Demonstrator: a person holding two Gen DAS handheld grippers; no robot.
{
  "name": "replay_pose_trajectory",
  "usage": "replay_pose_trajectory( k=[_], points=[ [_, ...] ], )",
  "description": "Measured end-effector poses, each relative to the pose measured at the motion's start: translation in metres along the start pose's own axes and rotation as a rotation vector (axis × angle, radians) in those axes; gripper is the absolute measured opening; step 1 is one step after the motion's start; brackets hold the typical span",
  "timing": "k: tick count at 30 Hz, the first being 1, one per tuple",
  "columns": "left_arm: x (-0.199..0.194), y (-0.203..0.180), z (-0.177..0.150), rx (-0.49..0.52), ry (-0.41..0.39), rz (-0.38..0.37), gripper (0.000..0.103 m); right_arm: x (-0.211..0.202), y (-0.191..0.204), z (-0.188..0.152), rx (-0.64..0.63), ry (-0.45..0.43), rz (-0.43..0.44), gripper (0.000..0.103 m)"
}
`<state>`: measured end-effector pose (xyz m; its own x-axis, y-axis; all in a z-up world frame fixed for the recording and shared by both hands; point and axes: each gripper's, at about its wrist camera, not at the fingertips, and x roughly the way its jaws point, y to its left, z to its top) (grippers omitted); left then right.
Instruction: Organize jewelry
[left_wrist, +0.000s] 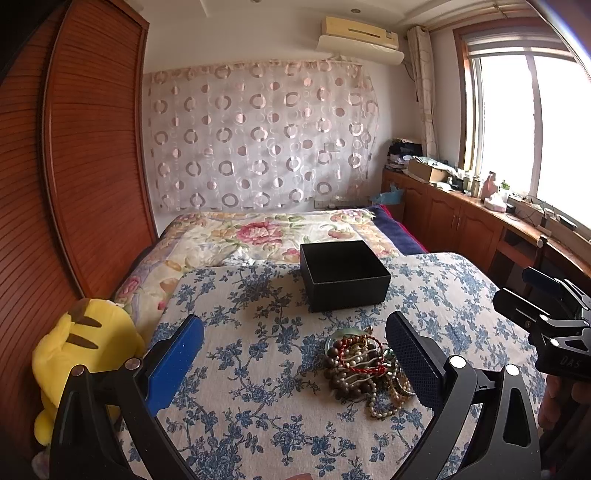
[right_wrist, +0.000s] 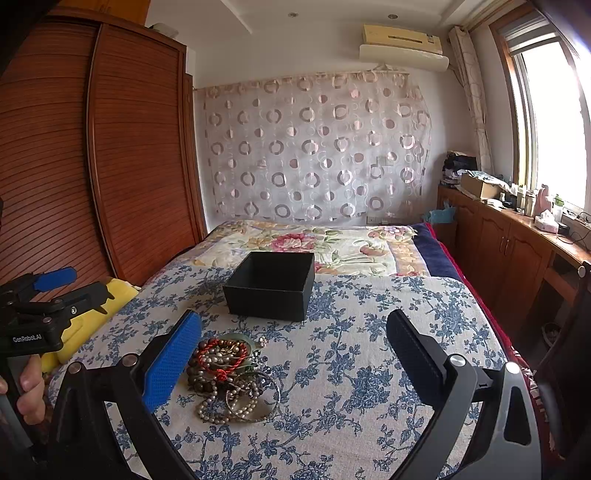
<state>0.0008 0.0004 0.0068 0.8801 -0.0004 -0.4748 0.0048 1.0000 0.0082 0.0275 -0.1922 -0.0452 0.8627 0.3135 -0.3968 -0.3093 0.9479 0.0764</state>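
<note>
Jewelry (left_wrist: 364, 367), heaped in a tangle on the flowered cloth (left_wrist: 258, 369) just before the empty black box (left_wrist: 343, 275), is flanked by the left claw (left_wrist: 295, 354) and right claw (right_wrist: 295, 354), both spread wide and empty, presumably readied for a first pick.

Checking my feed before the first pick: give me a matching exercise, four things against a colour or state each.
Things:
1. box
2. jewelry pile
3. plush toy
4. left gripper

Colour or state:
A. yellow, beside the bed
B. open, holding nothing
C. black, lid off, nothing visible inside
D. tangled beads and bracelets on the blue-flowered cloth

Pairs: 1-C, 2-D, 3-A, 4-B
</note>
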Motion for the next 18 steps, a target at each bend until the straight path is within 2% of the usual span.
replay_pose_trajectory(
  k=[18],
  points=[
    [-0.0005, -0.0001, -0.0022, 0.000, -0.004, 0.000, 0.095, -0.0030, 0.0010, 0.0019, -0.002, -0.002, 0.002, 0.100]
  ],
)
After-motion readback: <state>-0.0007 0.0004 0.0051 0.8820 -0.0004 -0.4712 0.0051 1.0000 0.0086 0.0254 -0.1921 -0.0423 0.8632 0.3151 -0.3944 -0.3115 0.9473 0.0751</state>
